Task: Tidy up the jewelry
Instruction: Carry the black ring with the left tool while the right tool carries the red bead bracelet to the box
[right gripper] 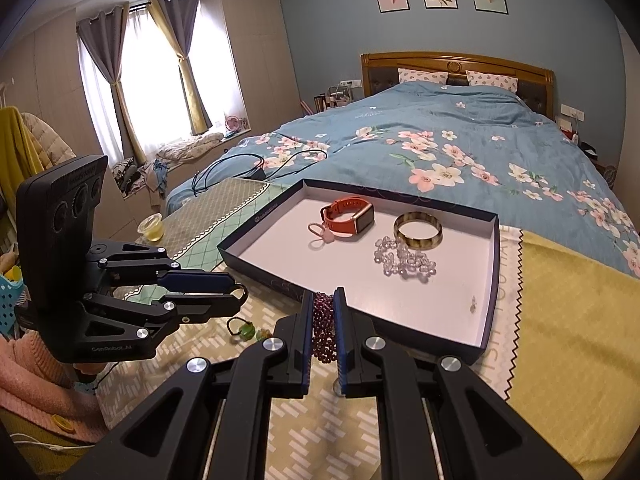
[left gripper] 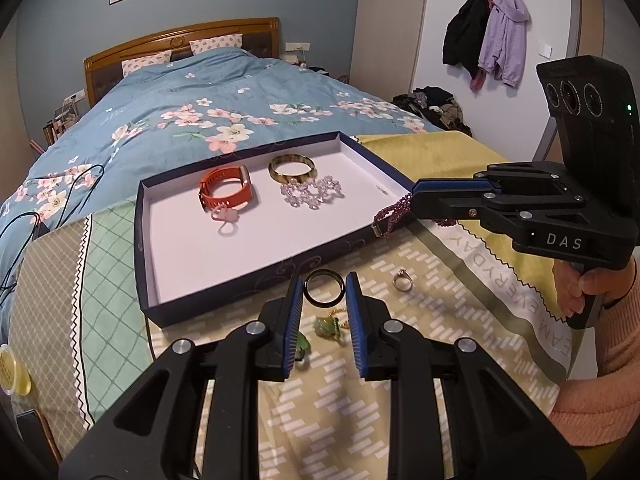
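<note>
bead bracelet (right gripper: 323,322) in right claw (right gripper: 323,300)

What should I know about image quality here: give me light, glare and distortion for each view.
Left wrist view: even indoor light, soft shadows under the left gripper holding the black ring; strong fisheye bend on the tray edges, dark vignette corners. Right wrist view: the window is blown out to white; the right gripper on the purple bead bracelet stays sharp; the bed curves.

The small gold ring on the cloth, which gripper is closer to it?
Left. The left gripper sits just beside the gold ring, holding a black ring. The right gripper is farther, by the box.
</note>
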`<state>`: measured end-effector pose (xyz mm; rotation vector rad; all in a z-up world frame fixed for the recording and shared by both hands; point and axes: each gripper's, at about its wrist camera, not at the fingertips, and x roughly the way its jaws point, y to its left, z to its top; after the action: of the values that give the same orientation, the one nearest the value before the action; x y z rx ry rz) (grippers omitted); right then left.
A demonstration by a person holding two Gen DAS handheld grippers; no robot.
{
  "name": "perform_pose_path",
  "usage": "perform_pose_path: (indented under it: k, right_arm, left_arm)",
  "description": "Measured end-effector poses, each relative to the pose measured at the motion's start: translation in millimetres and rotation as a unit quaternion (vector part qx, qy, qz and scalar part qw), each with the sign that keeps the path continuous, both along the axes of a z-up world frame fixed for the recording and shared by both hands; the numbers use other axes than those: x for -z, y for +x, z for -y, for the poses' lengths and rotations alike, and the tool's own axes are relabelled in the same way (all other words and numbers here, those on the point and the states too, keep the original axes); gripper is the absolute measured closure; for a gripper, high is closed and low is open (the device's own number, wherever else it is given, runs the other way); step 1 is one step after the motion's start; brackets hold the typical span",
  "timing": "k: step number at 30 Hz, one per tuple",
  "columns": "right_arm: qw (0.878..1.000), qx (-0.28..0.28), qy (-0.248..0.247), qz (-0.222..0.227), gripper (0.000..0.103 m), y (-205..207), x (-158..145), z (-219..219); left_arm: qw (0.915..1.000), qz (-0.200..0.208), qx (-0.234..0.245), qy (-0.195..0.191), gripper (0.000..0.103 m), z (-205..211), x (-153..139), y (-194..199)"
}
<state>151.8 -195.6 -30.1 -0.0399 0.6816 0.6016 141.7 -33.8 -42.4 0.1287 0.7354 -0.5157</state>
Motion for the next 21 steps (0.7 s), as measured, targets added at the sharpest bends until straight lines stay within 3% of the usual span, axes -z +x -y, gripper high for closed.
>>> perform_pose_path:
  k: [21]
  right_arm:
    - [1.000, 0.010, 0.014, -0.006, 0.095, 36.9, -1.8, 1.2]
  left_arm:
    - [0.9995, 0.010, -0.029, -0.001, 0.081, -5.9, -6.1, 35.6]
